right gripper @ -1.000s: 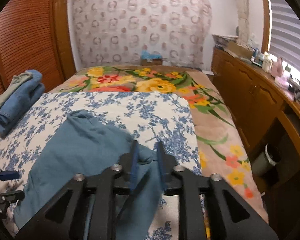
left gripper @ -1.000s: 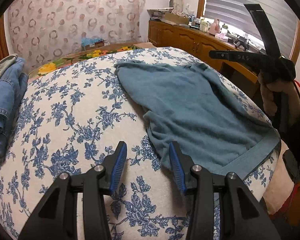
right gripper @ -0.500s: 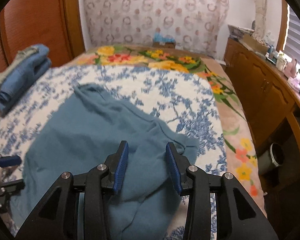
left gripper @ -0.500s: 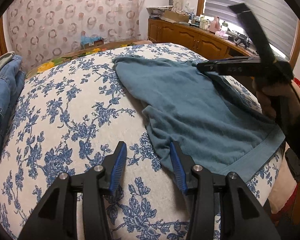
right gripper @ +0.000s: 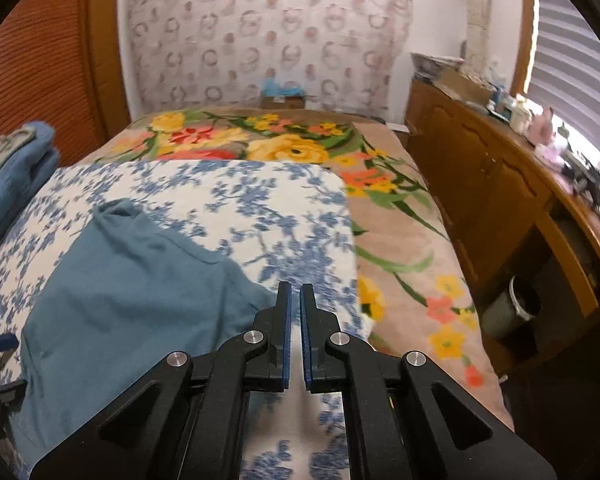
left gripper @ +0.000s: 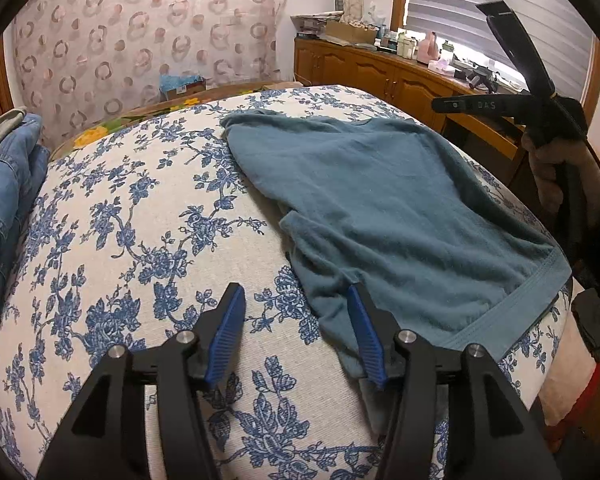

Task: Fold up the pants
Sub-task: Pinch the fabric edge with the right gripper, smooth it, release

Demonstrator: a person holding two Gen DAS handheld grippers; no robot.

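Teal pants [left gripper: 388, 204] lie spread on the blue-floral bed cover [left gripper: 132, 240], waistband toward the near right edge. They also show in the right wrist view [right gripper: 132, 292]. My left gripper [left gripper: 296, 320] is open and low over the cover, its right finger at the pants' near left edge. My right gripper [right gripper: 295, 312] is shut with only a thin gap and holds nothing, raised above the pants' right edge. The right gripper also shows in the left wrist view [left gripper: 480, 105], lifted at the right.
A stack of folded jeans [left gripper: 4, 188] sits at the bed's left side. A yellow-flowered blanket [right gripper: 284, 144] covers the far and right part of the bed. A wooden dresser [right gripper: 500, 184] with clutter runs along the right wall. A small bin [right gripper: 512, 308] stands below it.
My right gripper closed from open and lifted up and away from the pants. The pants lie flatter. My left gripper stayed open in nearly the same spot.
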